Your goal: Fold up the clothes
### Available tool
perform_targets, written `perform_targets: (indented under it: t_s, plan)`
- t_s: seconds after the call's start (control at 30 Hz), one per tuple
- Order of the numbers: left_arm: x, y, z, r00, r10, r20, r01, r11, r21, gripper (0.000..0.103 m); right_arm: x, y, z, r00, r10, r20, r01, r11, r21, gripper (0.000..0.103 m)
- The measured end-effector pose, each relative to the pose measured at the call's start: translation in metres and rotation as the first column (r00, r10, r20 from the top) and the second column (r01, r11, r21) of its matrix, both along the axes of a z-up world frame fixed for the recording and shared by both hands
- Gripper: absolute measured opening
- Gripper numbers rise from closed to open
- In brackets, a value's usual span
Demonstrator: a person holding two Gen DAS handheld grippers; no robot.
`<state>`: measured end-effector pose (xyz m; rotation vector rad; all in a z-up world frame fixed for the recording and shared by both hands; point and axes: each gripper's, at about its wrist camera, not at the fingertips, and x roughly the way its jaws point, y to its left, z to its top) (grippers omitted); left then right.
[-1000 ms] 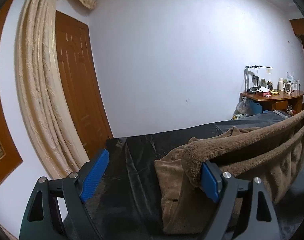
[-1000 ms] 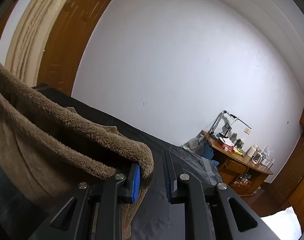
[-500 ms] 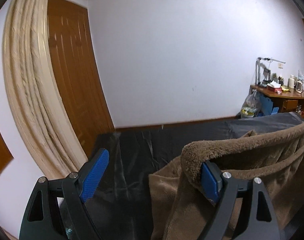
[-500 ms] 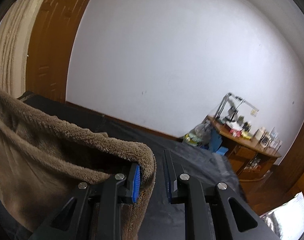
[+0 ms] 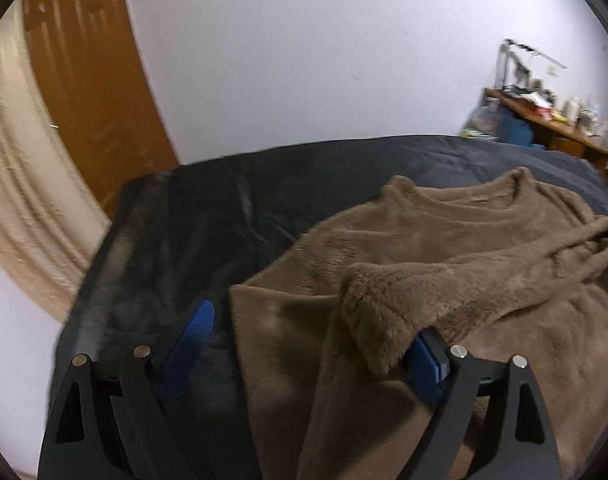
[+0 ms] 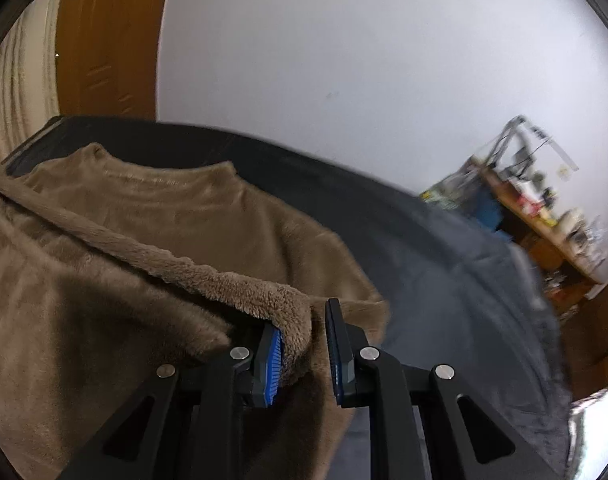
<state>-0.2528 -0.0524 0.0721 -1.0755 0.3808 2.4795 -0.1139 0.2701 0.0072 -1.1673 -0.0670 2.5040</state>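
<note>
A brown fleece sweater (image 5: 443, 216) (image 6: 164, 208) lies on the dark bed sheet (image 5: 184, 220) with its collar toward the far wall. Its lifted hem (image 5: 387, 300) is folded up over the body. My left gripper (image 5: 311, 324) stands wide open and its jaws are still opening. The hem only hangs over its right finger, and the left finger is bare over the sheet. My right gripper (image 6: 304, 320) has its jaws opening. The hem corner (image 6: 292, 320) sags against the left pad, and a gap shows to the right pad.
A wooden door (image 5: 92, 80) and a cream curtain (image 5: 20, 200) stand to the left beyond the bed. A cluttered wooden desk (image 5: 543, 120) (image 6: 543, 216) is at the far right against the white wall. Bare sheet (image 6: 463, 300) lies right of the sweater.
Both grippers have tipped downward and carried the hem forward and down onto the sweater's upper half. The right jaws have parted from the fabric. The collar has come into view.
</note>
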Motion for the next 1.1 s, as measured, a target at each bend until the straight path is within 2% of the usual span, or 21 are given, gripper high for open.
perform_targets:
  t_s: [0.07, 0.13, 0.17, 0.2, 0.27, 0.37, 0.47, 0.6, 0.73, 0.9, 1.0, 1.1]
  plan:
    - [-0.005, -0.006, 0.000, 0.998, -0.034, 0.044, 0.031, 0.998, 0.059, 0.093, 0.002, 0.010, 0.001, 1.000, 0.022, -0.019, -0.024, 0.997, -0.073, 0.030]
    - [-0.014, -0.019, 0.000, 0.991, -0.058, 0.124, 0.036, 0.984, 0.173, 0.095, 0.013, 0.022, 0.008, 0.996, 0.021, -0.086, -0.035, 0.986, -0.163, 0.055]
    - [-0.020, -0.025, 0.000, 0.984, -0.066, 0.163, 0.028, 0.973, 0.229, 0.096, 0.021, 0.029, 0.011, 0.992, 0.017, -0.127, -0.044, 0.977, -0.211, 0.079]
    - [-0.025, -0.031, 0.001, 0.976, -0.077, 0.202, 0.017, 0.959, 0.284, 0.097, 0.028, 0.036, 0.015, 0.986, 0.011, -0.168, -0.055, 0.965, -0.257, 0.084]
    - [-0.031, -0.039, 0.003, 0.964, -0.093, 0.250, -0.006, 0.931, 0.366, 0.098, 0.041, 0.047, 0.021, 0.972, 0.006, -0.234, -0.087, 0.937, -0.339, 0.084]
    - [-0.027, -0.044, 0.009, 0.973, -0.088, 0.215, 0.003, 0.929, 0.370, 0.101, 0.050, 0.037, 0.031, 0.963, 0.067, -0.260, -0.158, 0.925, -0.346, 0.084]
    - [-0.012, -0.038, 0.019, 0.985, -0.120, 0.122, 0.078, 0.951, 0.300, 0.101, 0.055, 0.022, 0.030, 0.959, 0.168, -0.230, -0.229, 0.935, -0.272, 0.084]
    - [0.007, -0.024, 0.027, 0.972, -0.234, 0.020, 0.226, 0.954, 0.199, 0.101, 0.050, 0.003, 0.020, 0.947, 0.283, -0.150, -0.307, 0.937, -0.165, 0.084]
    - [0.024, -0.008, 0.025, 0.938, -0.340, -0.062, 0.343, 0.938, 0.047, 0.101, 0.038, -0.004, 0.008, 0.943, 0.325, -0.077, -0.331, 0.940, -0.083, 0.084]
    - [0.028, 0.021, 0.007, 0.895, -0.423, -0.140, 0.397, 0.900, -0.182, 0.101, 0.025, -0.006, 0.004, 0.935, 0.350, -0.053, -0.352, 0.934, -0.056, 0.084]
    - [0.023, 0.032, 0.002, 0.879, -0.455, -0.143, 0.422, 0.882, -0.210, 0.101, 0.018, -0.007, 0.006, 0.928, 0.368, -0.054, -0.370, 0.928, -0.037, 0.084]
    - [0.016, 0.040, 0.000, 0.873, -0.474, -0.113, 0.452, 0.874, -0.177, 0.101, 0.011, -0.005, 0.006, 0.922, 0.384, -0.059, -0.387, 0.921, -0.052, 0.084]
